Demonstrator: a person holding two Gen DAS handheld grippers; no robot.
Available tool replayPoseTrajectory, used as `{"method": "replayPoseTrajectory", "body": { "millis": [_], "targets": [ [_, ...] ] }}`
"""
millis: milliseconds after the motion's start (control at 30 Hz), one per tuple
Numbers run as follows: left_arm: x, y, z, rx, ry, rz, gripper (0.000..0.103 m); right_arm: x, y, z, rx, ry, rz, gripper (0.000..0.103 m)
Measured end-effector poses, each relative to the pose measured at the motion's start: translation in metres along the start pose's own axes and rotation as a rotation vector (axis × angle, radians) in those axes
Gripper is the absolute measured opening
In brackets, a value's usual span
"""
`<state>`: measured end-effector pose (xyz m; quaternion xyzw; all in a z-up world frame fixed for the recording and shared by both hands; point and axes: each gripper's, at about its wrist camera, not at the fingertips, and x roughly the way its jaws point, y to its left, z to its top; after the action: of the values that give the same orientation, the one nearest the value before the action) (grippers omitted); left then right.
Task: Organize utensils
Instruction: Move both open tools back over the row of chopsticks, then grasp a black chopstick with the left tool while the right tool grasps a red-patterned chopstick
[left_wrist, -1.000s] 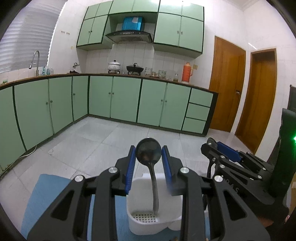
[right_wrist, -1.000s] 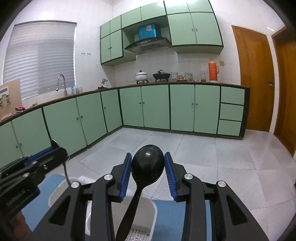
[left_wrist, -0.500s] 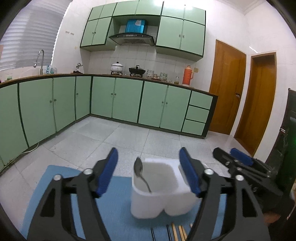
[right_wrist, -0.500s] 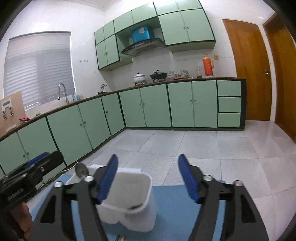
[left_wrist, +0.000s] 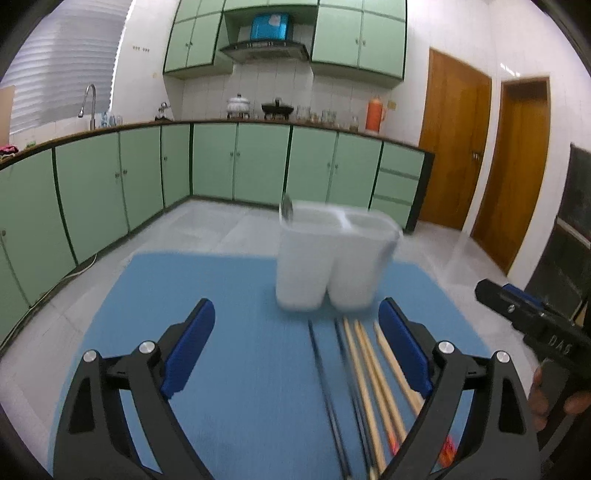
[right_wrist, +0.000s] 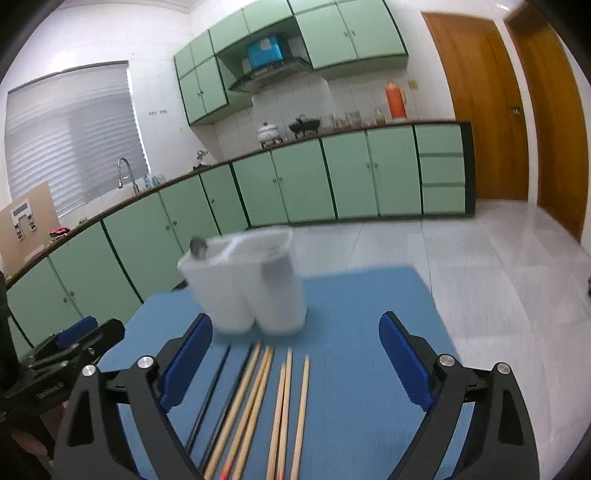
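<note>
1. Left wrist view. The left gripper (left_wrist: 297, 339) has its blue-padded jaws spread wide and still opening, with nothing clamped. In the gap between the pads lie only the blue mat (left_wrist: 236, 332) and the near lengths of the chopsticks.
2. Ahead of the left gripper, slightly right of its centre line, the white utensil holder (left_wrist: 332, 266) stands upright on the mat. It has two compartments. A metal spoon (left_wrist: 287, 212) shows its bowl above the rim of the left compartment.
3. Between the holder and the right-hand pad lie two dark chopsticks (left_wrist: 325, 384) and, beside them, wooden chopsticks (left_wrist: 373, 380), all pointing roughly toward the holder.
4. At the far right edge the right gripper (left_wrist: 532, 321) appears, held in a hand (left_wrist: 550, 398); its jaws cannot be read here.
5. Right wrist view. The right gripper (right_wrist: 295, 350) has its jaws wide apart and opening, gripping nothing.
6. The utensil holder (right_wrist: 251, 288) stands ahead and left of centre, blurred, with the spoon (right_wrist: 198, 246) at its left rim and a dark shape showing through the right compartment wall.
7. The wooden chopsticks (right_wrist: 280, 406) and dark chopsticks (right_wrist: 210, 398) lie on the mat (right_wrist: 362, 332) between the pads, nearer the left one. The left gripper (right_wrist: 70, 343) shows at the lower left.
</note>
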<state>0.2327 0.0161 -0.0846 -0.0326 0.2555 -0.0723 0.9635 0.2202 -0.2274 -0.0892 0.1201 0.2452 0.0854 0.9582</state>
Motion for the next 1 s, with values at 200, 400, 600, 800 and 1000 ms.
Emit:
{"method": "replayPoseTrajectory", "body": {
  "millis": [200, 400, 600, 800, 1000],
  "targets": [
    [-0.018, 0.0, -0.045, 0.057, 0.104, 0.008, 0.087, -0.032, -0.008, -0.046, 0.028, 0.083, -0.017, 0.089],
    [-0.029, -0.003, -0.076, 0.068, 0.189, 0.004, 0.084, -0.05, -0.008, -0.078, 0.039, 0.161, -0.019, 0.079],
    [-0.031, -0.01, -0.095, 0.066, 0.262, -0.024, 0.078, -0.061, 0.001, -0.097, 0.015, 0.218, 0.002, 0.061],
    [-0.027, -0.018, -0.109, 0.075, 0.326, -0.023, 0.071, -0.067, 0.005, -0.114, 0.001, 0.27, 0.013, 0.046],
    [-0.021, -0.023, -0.119, 0.073, 0.364, -0.001, 0.066, -0.073, 0.005, -0.126, 0.006, 0.307, 0.021, 0.041]
  ]
}}
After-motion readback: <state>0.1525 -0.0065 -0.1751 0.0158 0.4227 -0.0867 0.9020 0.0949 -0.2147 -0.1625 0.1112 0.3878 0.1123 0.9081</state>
